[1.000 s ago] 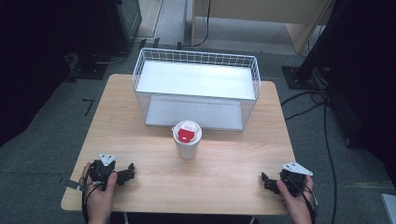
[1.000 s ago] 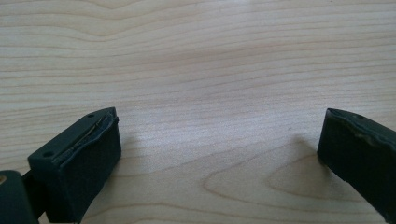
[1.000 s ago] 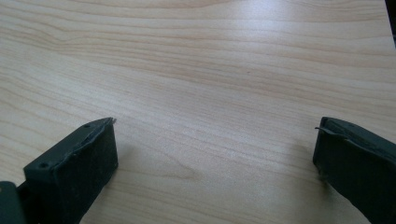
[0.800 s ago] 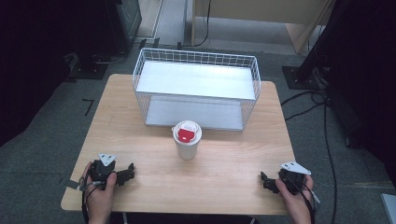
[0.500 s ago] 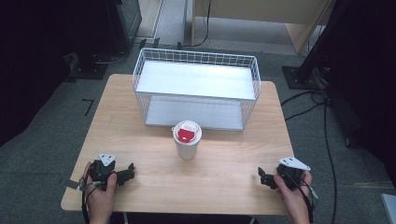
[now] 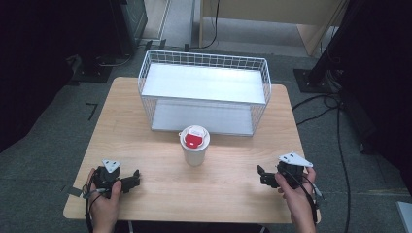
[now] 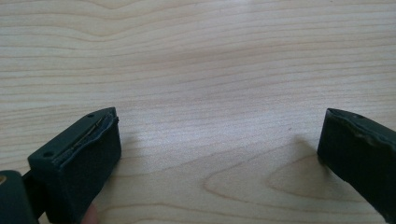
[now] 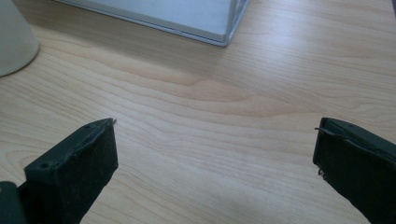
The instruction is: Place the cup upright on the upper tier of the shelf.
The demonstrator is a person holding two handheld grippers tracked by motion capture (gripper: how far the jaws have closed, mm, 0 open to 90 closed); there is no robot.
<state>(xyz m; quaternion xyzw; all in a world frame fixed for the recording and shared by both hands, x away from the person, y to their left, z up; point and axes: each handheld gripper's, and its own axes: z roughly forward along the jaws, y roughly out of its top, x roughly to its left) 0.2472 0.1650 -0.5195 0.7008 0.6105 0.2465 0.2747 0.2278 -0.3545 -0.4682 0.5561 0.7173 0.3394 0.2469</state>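
**Start position: cup untouched, both grippers parked at the near edge**

Your left gripper (image 6: 130, 181) sits at the near-left corner of the wooden table (image 6: 233, 194), jaws pointing right toward the middle. In the left gripper view the jaws stand wide apart with bare wood between them, holding nothing.

Your right gripper (image 6: 262, 175) is at the near-right, jaws pointing left. They're spread wide too, nothing between them. In the right gripper view the base of the paper cup (image 8: 14, 39) shows at the far left, with a corner of the wire basket (image 8: 205, 21) ahead.

The cup (image 6: 195, 145), white with a white lid carrying a red patch, stands upright mid-table, just in front of the near wall of the white wire basket (image 6: 204, 60). Can't tell from above whether they touch or there's a small gap. The basket looks to have two levels with pale panels, both bare as far as I can see.

Progress, my read: nothing done yet. Cup not gripped, not lifted, both grippers well apart from it. Likely job is getting the cup into the basket, so everything is left: reach, close on the cup wall, lift, place, release.

The right gripper is already angled toward it, so that's probably your approach. Grip below the lid, keep it upright.
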